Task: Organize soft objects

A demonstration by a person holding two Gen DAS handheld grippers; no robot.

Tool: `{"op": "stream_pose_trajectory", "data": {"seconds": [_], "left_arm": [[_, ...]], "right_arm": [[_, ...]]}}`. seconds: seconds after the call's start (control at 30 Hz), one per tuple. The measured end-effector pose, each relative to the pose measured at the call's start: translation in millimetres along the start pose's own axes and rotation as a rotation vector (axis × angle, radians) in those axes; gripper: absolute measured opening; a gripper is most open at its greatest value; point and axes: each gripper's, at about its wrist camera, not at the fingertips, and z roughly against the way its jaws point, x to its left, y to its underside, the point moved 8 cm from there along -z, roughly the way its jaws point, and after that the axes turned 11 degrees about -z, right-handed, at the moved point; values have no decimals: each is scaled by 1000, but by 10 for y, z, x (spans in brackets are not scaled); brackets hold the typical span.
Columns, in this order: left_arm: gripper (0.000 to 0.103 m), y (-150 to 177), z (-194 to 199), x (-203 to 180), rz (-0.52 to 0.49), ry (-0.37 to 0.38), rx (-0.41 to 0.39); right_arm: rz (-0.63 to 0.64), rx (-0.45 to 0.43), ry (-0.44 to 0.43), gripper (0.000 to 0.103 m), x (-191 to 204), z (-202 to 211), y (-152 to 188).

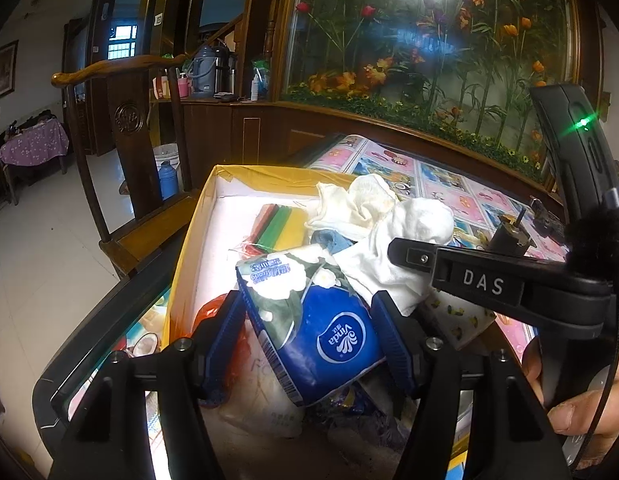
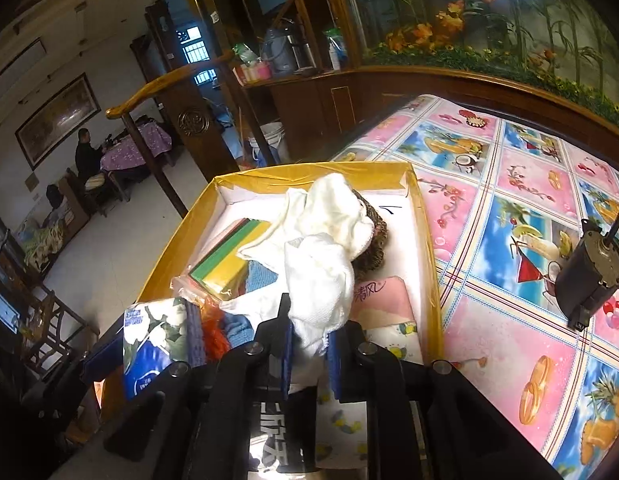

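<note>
While a motor (image 2: pixel 589 276) stands aside, cloths (image 2: pixel 329 220) crowd the box (image 2: pixel 181 236).

A table (image 2: pixel 509 184) covered with a pink-and-blue fruit-print oilcloth bears a yellow-rimmed cardboard box (image 2: pixel 427 248) and, well apart, a small dark electric motor (image 2: pixel 589 276).
</note>
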Motion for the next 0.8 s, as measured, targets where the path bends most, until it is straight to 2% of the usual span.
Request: {"op": "stream_pose_trajectory", "data": {"seconds": [0.07,0.13,0.2,0.47,0.57,0.8], "left_arm": [[70,-4,-1,-10,0,4,-1],[71,-9,-6,-17,-4,3,-1],[73,-10,6,-41,-11,5,-1],[85,-73,118,-159,-34,1,-29],[90,-90,167,-187,-43,-11,-38],[95,-123,387,-202,-61,-66,-73]], "right_arm": [[3,-10,6,22,-22,43,-12],[4,-23,4,35,-37,104,-41],[7,-40,4,52,-29,184,-47],[-2,-119,-6,56,-115,588,-105],[-4,-152,0,63,-182,775,-72],[5,-210,21,82,-373,1196,172]]}}
